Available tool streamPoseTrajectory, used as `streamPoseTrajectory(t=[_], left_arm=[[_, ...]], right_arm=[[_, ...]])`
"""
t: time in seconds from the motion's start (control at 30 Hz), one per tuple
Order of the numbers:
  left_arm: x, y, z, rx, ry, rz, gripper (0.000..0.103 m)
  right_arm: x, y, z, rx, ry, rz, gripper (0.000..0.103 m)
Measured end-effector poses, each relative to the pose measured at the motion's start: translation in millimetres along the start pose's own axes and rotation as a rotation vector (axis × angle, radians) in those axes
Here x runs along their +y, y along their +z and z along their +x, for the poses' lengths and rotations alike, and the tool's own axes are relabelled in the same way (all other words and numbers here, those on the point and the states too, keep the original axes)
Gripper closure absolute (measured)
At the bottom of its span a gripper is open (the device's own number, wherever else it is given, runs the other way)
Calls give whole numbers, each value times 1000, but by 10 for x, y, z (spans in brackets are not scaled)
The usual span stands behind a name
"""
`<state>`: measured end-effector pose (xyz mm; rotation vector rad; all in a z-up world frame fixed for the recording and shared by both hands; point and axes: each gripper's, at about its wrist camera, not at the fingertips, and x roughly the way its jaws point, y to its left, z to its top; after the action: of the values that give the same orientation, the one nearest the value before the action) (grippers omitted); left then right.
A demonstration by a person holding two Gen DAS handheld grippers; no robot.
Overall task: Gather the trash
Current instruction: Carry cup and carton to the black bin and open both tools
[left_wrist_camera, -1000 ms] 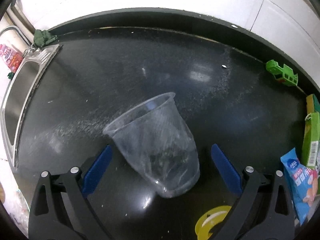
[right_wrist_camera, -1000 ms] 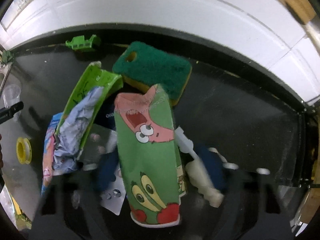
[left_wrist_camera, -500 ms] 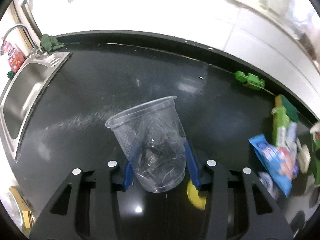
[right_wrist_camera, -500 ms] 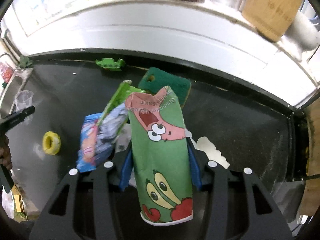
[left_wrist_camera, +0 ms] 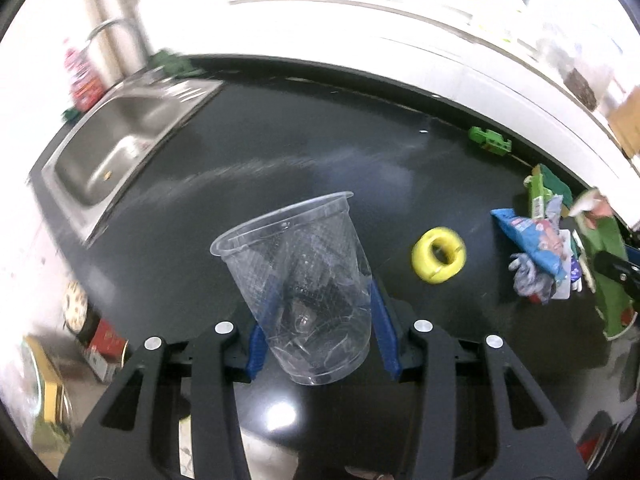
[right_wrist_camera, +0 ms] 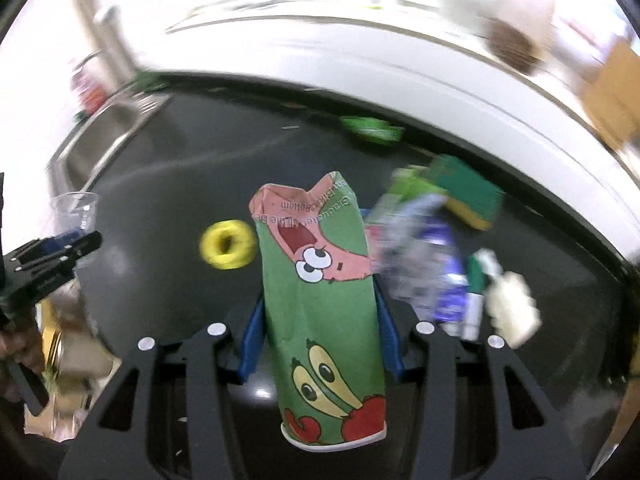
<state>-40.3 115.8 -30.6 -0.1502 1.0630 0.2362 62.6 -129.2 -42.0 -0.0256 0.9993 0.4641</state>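
Note:
My left gripper (left_wrist_camera: 318, 330) is shut on a clear plastic cup (left_wrist_camera: 298, 276) and holds it upright above the black counter (left_wrist_camera: 280, 152). My right gripper (right_wrist_camera: 320, 334) is shut on a crushed green cartoon paper cup (right_wrist_camera: 320, 300) and holds it above the counter (right_wrist_camera: 200, 152). The clear cup and left gripper show at the left of the right wrist view (right_wrist_camera: 74, 210). The green cup shows at the right edge of the left wrist view (left_wrist_camera: 610, 260).
A yellow tape roll (left_wrist_camera: 439, 254) lies on the counter, also in the right wrist view (right_wrist_camera: 227, 249). A pile of wrappers (left_wrist_camera: 540, 248) and a green sponge (right_wrist_camera: 466, 192) lie to the right. A steel sink (left_wrist_camera: 120, 140) is at left. A green toy (left_wrist_camera: 490, 142) sits by the back wall.
Both grippers closed on their cups a second ago and have since lifted them up and back from the counter; both views now show more of the counter and sink.

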Motion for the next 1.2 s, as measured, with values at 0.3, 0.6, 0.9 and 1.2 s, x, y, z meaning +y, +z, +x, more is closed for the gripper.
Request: streamPoseTrajectory(t=[0.3,0.6,0.9,1.2], left_arm=[[1454,-956,-229,32,134,-245,59],[3062,-2046,187,60,104,-497,58],[3613,-2398,814,63,-9,-565,56],[3765,-2524,1045,81,-16,-601,24]], right_arm=[[2157,5,440,104,320,-318,55],[4441,-364,1051,297,545,-527,54],[5582,-577,1831,406,473,-619,54],[5883,-518,2135,402,434,-671,26]])
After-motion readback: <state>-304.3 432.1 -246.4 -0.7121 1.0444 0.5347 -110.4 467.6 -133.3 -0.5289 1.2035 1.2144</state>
